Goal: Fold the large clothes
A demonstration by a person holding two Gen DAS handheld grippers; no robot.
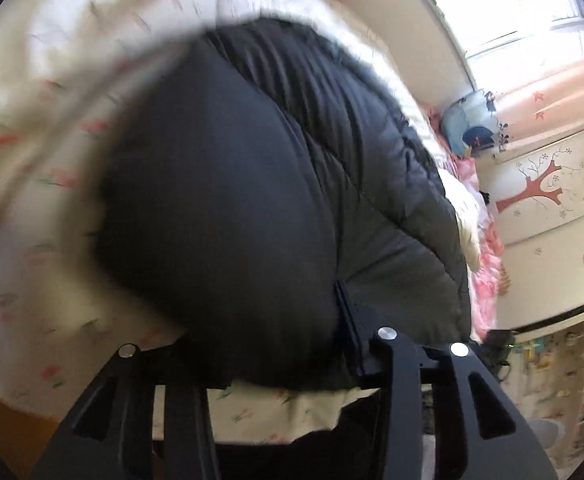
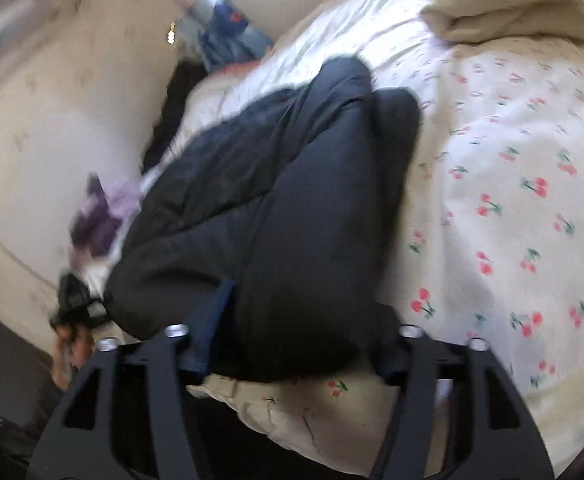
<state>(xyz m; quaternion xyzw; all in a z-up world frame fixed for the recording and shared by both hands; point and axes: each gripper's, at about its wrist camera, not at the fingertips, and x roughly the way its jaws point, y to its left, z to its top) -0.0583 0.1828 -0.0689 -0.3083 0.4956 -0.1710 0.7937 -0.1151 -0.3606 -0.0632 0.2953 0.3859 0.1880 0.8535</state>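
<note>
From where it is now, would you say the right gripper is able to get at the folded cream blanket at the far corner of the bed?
Probably not yet: the right gripper has its jaws full of the black puffer jacket, and the cream blanket lies well beyond it across the cherry-print sheet.

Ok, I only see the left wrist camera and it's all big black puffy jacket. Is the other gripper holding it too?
Observer: Yes. The right gripper has a thick bunch of the black puffy jacket between its jaws.
Child: What's next to the jacket over there?
Observer: A crumpled purple cloth lies beside it, on the left of the right wrist view.
Child: Anything else on the bed?
Observer: A folded cream duvet sits at the far end of the cherry-print sheet.
</note>
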